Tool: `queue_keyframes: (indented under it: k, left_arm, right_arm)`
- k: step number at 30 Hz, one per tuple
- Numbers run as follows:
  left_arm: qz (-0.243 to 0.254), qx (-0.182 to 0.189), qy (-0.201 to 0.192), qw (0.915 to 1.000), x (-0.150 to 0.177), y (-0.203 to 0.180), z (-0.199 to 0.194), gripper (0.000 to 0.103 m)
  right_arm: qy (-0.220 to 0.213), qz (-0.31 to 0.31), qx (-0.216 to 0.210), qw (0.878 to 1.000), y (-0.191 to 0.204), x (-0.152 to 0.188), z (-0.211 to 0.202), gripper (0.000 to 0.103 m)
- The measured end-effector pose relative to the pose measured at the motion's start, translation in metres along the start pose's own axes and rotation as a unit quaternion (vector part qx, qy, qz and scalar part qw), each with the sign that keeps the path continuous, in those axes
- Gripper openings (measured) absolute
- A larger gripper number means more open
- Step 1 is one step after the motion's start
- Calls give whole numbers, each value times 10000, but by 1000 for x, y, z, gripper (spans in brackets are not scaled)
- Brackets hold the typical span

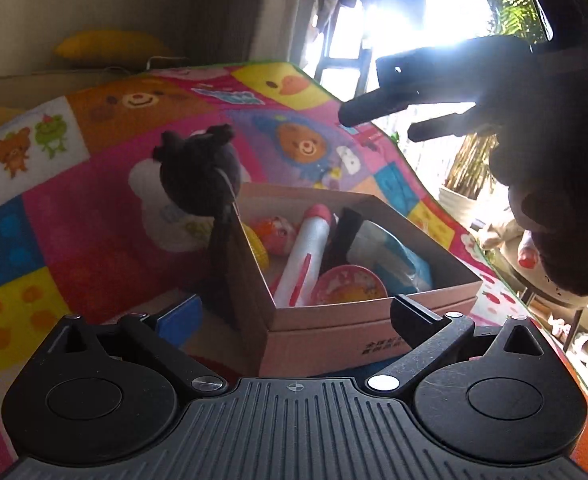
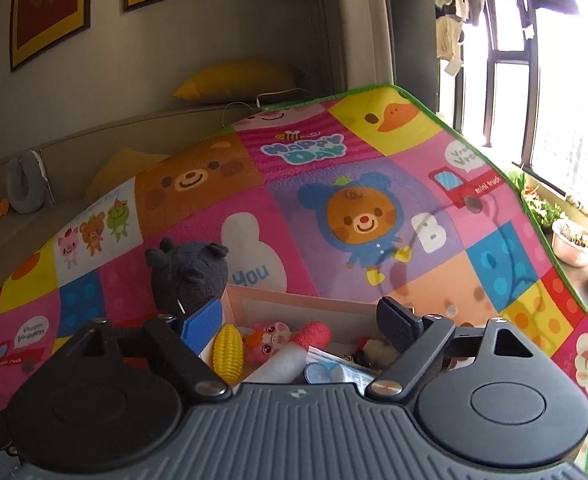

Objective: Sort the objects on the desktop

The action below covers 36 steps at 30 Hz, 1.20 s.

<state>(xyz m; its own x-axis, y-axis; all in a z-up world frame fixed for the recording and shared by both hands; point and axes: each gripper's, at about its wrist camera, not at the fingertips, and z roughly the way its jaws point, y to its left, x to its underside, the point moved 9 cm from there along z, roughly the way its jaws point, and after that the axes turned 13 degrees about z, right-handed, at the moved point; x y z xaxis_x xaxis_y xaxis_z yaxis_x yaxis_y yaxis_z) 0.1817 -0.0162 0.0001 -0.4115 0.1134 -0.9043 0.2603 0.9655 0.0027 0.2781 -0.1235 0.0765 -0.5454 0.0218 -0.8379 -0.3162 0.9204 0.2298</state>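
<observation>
Both the left gripper (image 1: 289, 312) and the right gripper (image 2: 298, 320) gaped empty above the cardboard box (image 1: 334, 324); the black plush toy (image 1: 197, 172) outside deserved a centred grip.

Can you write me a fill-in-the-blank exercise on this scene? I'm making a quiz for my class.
1. The yellow toy corn lies inside the ____ box.
2. The plush toy leaning at the box's outer corner is ____ in colour.
3. The box stands on a colourful ____ printed with cartoon animals.
4. The left tool holds ____.

Missing words: cardboard; black; mat; nothing
</observation>
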Motion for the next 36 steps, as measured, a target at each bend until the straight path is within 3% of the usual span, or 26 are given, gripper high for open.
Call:
queue_keyframes:
  k: [5, 9, 12, 17, 20, 25, 29, 34, 36]
  left_arm:
    - [-82, -41, 22, 10000, 11, 14, -11, 103]
    - [-286, -322, 211, 9989, 32, 39, -30, 103]
    - [-501, -692, 437, 9954, 47, 59, -46, 103]
    - [-669, -774, 483, 9936, 61, 72, -71, 103]
    - [-646, -738, 485, 9940, 66, 71, -84, 103]
    - [-497, -665, 508, 9953, 73, 58, -105, 103]
    - [-320, -636, 637, 9954, 79, 46, -114, 103]
    - [-206, -570, 727, 9955, 80, 35, -113, 103]
    - [-190, -488, 675, 9963, 76, 30, -111, 103]
  right_arm:
    - [-148, -876, -175, 9959, 75, -23, 23, 85]
    - [490, -827, -481, 9942, 118, -17, 63, 85]
    - [1107, -973, -553, 9875, 145, 15, 89, 85]
    - [2350, -1260, -843, 9601, 180, 93, 112, 85]
    - [2858, -1374, -957, 9436, 191, 131, 107, 85]
    - [3392, -1381, -1366, 9204, 198, 164, 71, 87]
    - [3373, -1588, -1330, 9183, 190, 180, 50, 94]
    - [2951, -1943, -1298, 9264, 177, 180, 14, 79]
    - [2671, -1993, -1356, 9330, 174, 169, -4, 79]
